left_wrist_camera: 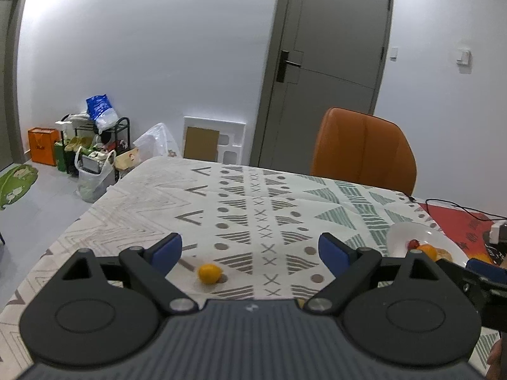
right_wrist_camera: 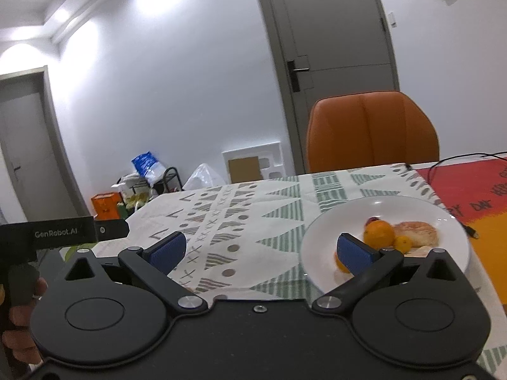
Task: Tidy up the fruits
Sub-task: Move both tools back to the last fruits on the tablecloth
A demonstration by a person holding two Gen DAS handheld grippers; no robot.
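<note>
A: In the left wrist view, how do the fingers stand?

B: The left gripper (left_wrist_camera: 250,248) is spread wide and grasps nothing. Its two blue pads (left_wrist_camera: 167,250) sit at the lower left and lower right of the frame, with only the patterned tablecloth (left_wrist_camera: 240,202) between them.

A: And where is the fruit there?

B: One small yellow fruit (left_wrist_camera: 209,274) lies alone on the cloth in the lower middle, near the left pad but not touching it. At the right edge there is a white plate (left_wrist_camera: 402,237) with an orange fruit (left_wrist_camera: 427,251) and a small red fruit (left_wrist_camera: 413,243) on it. The plate is well apart from the yellow fruit. An orange chair (left_wrist_camera: 364,152) stands behind the table, in front of a grey door (left_wrist_camera: 329,63).

A: Now the right wrist view.

B: The right gripper (right_wrist_camera: 263,250) is also released, its jaws far apart and empty. Its right pad (right_wrist_camera: 353,253) stands in front of the near rim of the plate (right_wrist_camera: 317,240), at the lower right of the frame.

A: What is on the plate?

B: A big orange (right_wrist_camera: 378,232), a smaller yellow fruit (right_wrist_camera: 402,243) touching it, a red fruit (right_wrist_camera: 373,220) behind it and a piece of bread (right_wrist_camera: 415,231) beside it. Another orange piece (right_wrist_camera: 339,261) is half hidden behind the pad.

A: Anything at the left?

B: The black body of the other gripper (right_wrist_camera: 60,232) enters from the middle left edge, and a hand (right_wrist_camera: 20,319) holds its handle at the lower left.
</note>
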